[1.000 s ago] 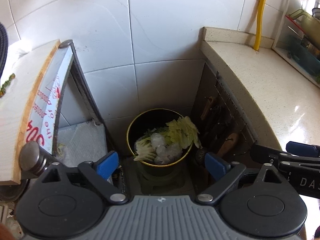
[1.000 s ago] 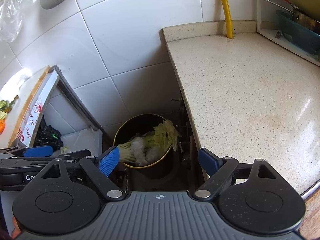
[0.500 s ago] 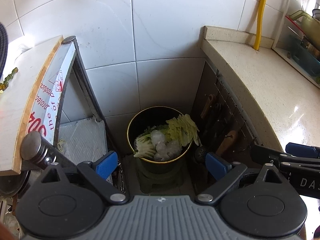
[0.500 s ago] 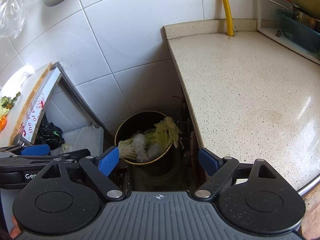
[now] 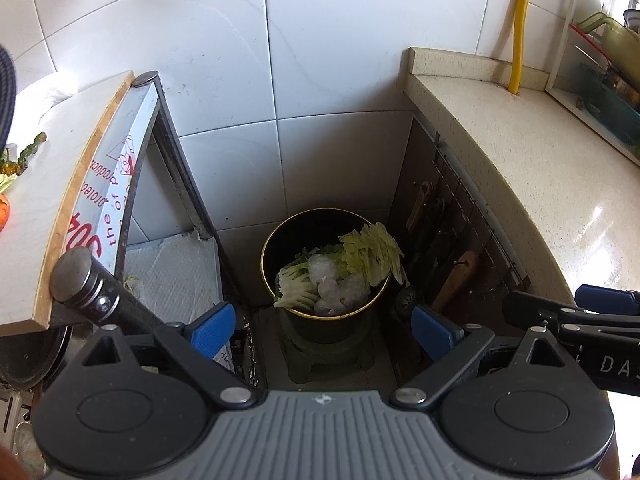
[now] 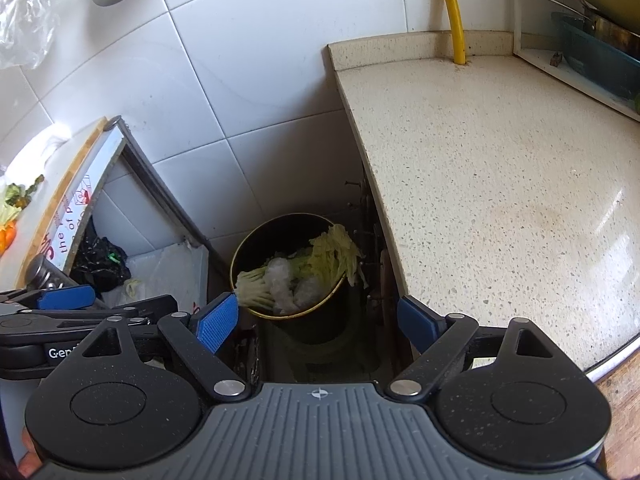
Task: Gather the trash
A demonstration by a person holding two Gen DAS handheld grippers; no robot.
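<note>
A black trash bucket with a gold rim [image 5: 267, 258] stands on the floor in the gap between a steel cabinet and the stone counter; it also shows in the right wrist view [image 6: 240, 250]. It holds cabbage leaves [image 5: 370, 254] and crumpled clear plastic [image 5: 338, 284]; both show in the right wrist view too, the leaves [image 6: 334, 254] and the plastic [image 6: 282, 278]. My left gripper [image 5: 322, 326] is open and empty, high above the bucket. My right gripper [image 6: 318, 320] is open and empty, also above it. Each gripper shows at the edge of the other's view.
A speckled stone counter [image 6: 500, 184] fills the right. A wooden board [image 5: 48, 184] with vegetable scraps lies on the left cabinet. A dark cylindrical handle [image 5: 92, 284] sticks out by the left finger. A yellow pipe [image 6: 452, 8] and dish rack stand far right.
Both grippers have risen and drawn back a little; the bucket looks smaller and lower in both views. The dark handle has come further into the left view.
</note>
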